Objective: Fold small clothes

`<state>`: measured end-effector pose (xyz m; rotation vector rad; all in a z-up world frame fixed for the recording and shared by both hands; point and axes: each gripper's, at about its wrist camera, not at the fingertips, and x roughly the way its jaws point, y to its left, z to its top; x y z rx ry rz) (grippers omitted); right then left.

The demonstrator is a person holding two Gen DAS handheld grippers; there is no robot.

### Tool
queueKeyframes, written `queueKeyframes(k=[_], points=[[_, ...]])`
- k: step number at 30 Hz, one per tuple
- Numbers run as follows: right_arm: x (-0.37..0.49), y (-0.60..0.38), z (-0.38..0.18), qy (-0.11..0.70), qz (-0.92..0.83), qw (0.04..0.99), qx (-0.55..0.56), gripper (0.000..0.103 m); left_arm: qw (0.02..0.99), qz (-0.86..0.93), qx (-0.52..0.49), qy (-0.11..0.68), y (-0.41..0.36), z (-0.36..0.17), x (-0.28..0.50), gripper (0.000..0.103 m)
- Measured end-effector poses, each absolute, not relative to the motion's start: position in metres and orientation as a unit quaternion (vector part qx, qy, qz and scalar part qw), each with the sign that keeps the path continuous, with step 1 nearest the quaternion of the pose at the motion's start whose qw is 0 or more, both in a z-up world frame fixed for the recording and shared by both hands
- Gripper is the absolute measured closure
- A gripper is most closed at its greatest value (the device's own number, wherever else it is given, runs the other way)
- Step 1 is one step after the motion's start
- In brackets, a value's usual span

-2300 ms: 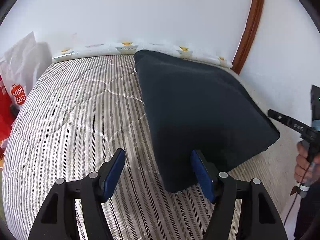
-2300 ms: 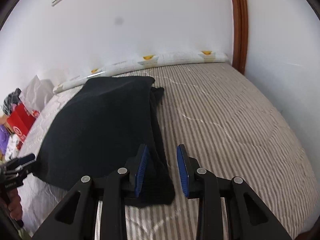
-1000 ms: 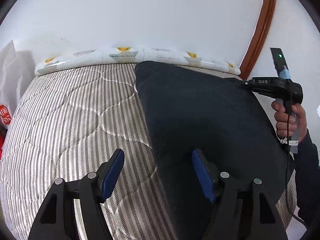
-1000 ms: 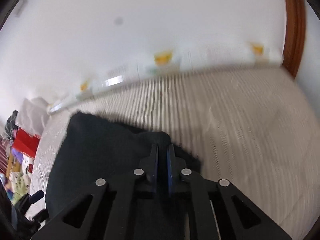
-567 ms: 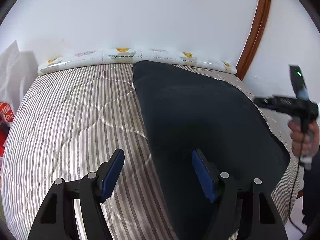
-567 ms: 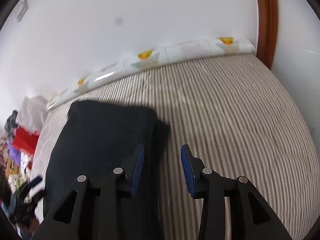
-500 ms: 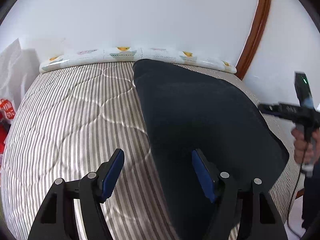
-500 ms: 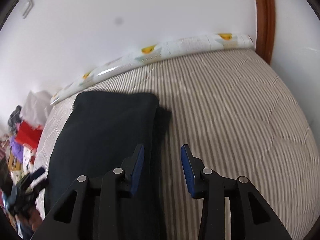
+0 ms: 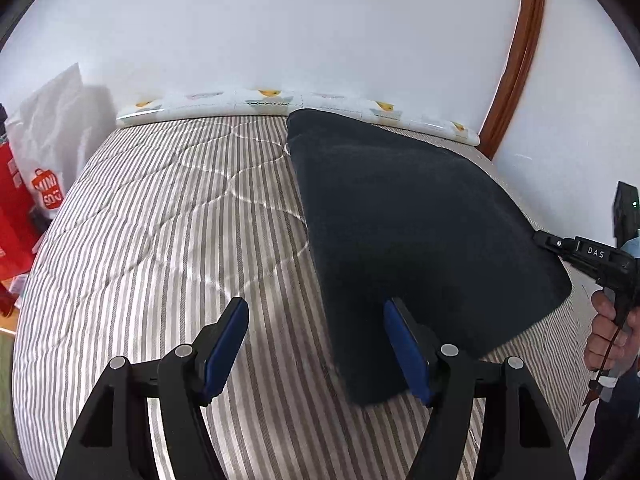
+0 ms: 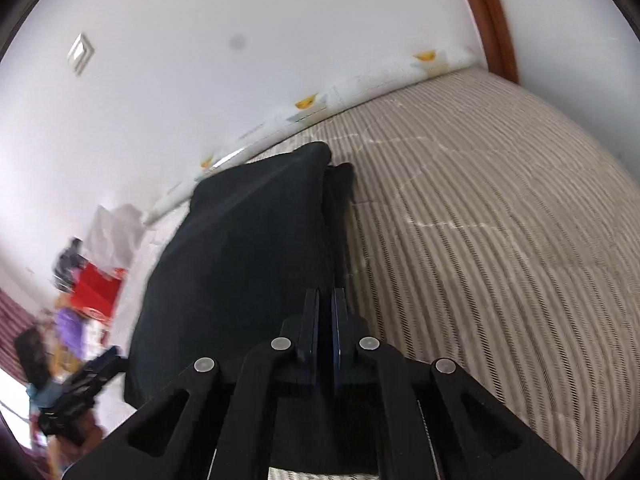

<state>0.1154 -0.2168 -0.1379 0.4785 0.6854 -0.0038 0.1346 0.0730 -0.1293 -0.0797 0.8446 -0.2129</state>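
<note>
The dark garment (image 9: 416, 236) looks soft, limp; right claw (image 10: 325, 312) pinches its edge, left claw (image 9: 316, 344) stands wide, empty.

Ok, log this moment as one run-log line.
stage: folding dark garment on striped mattress | left gripper: open, over garment's near edge | right gripper: just closed at garment's right edge

Black hand-held gripper (image 9: 316, 344), blue pads (image 9: 224, 344), silver screws
</note>
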Motion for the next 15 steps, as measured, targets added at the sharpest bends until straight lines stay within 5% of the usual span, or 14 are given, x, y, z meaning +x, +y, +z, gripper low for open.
queueKeyframes(k=[5, 13, 14, 15], points=[[0.093, -0.194, -0.122, 0.298, -0.052, 0.936, 0.178, 0.093, 0.907, -0.084, -0.036, 0.411, 0.070, -0.126, 0.118, 0.035], [0.068, -0.165, -0.126, 0.372, -0.095, 0.918, 0.099, 0.077, 0.917, -0.060, -0.046, 0.391, 0.069, -0.094, 0.079, 0.029], [0.048, -0.166, -0.112, 0.355, -0.087, 0.924, 0.115, 0.072, 0.919, -0.055, -0.048, 0.386, 0.069, -0.088, 0.073, 0.027], [0.048, -0.166, -0.112, 0.355, -0.087, 0.924, 0.115, 0.050, 0.921, -0.052, -0.050, 0.382, 0.070, -0.083, 0.067, 0.026]])
